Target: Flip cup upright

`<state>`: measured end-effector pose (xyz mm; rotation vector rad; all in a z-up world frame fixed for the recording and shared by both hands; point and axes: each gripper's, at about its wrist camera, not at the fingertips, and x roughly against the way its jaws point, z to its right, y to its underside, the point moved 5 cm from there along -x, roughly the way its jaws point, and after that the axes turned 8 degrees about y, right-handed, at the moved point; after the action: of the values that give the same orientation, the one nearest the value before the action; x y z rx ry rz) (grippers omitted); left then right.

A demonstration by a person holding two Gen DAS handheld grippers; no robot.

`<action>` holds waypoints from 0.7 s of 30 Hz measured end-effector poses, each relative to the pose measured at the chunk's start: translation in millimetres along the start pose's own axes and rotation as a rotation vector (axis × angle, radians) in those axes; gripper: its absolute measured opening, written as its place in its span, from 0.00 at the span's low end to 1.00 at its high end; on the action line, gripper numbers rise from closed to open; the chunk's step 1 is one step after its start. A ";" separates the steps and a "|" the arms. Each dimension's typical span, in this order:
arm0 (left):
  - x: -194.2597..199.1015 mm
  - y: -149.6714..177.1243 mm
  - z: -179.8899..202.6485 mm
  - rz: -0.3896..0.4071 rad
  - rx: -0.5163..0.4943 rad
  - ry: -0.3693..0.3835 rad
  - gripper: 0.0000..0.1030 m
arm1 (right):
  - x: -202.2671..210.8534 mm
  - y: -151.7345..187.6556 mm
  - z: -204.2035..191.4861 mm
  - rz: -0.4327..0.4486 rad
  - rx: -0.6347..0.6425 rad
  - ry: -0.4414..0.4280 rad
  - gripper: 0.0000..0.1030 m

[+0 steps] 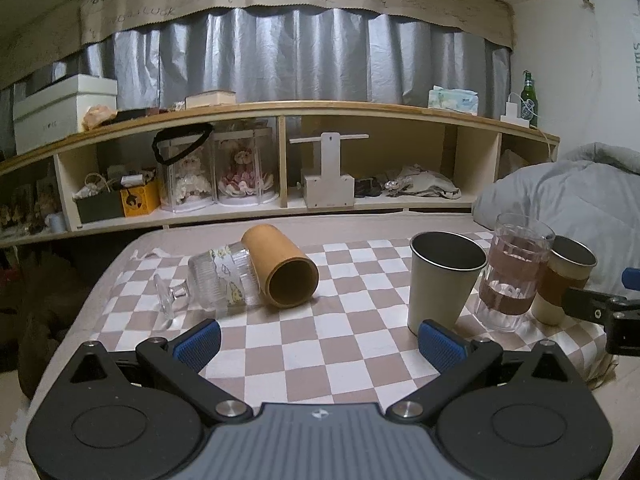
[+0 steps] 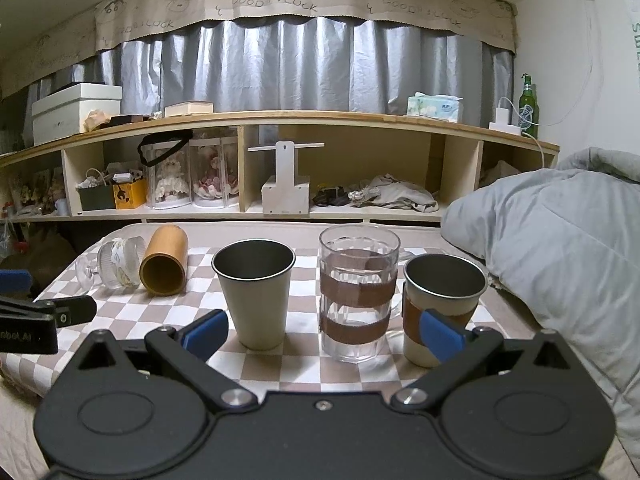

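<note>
A tan cylindrical cup [image 1: 283,266] lies on its side on the checkered cloth [image 1: 328,344], its mouth toward me; it also shows in the right wrist view [image 2: 165,265]. A clear stemmed glass [image 1: 212,284] lies on its side against it, also seen in the right wrist view [image 2: 116,264]. My left gripper [image 1: 320,346] is open and empty, short of both. My right gripper [image 2: 324,334] is open and empty, in front of three upright cups: a white metal cup [image 2: 256,292], a clear glass with brown bands [image 2: 356,292] and a sleeved cup [image 2: 440,304].
The upright cups stand at the right in the left wrist view: white cup [image 1: 442,280], banded glass [image 1: 514,272], sleeved cup [image 1: 564,280]. A grey duvet [image 2: 560,240] lies to the right. A wooden shelf unit [image 2: 280,168] with clutter stands behind the table.
</note>
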<state>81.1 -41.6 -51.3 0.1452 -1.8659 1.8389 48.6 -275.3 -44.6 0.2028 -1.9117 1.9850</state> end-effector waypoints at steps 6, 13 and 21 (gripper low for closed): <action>-0.8 0.7 -2.4 -0.004 0.011 -0.004 1.00 | 0.5 0.2 -1.0 0.001 0.002 -0.001 1.00; -0.9 0.7 -2.6 -0.004 0.011 -0.003 1.00 | 0.7 0.4 -1.2 0.000 0.001 -0.001 1.00; -0.9 0.8 -2.7 -0.004 0.010 -0.004 1.00 | 0.5 0.5 -1.6 0.000 0.002 -0.001 1.00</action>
<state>82.3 -39.3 -52.5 0.1557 -1.8575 1.8471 48.2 -273.7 -44.9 0.2039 -1.9101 1.9876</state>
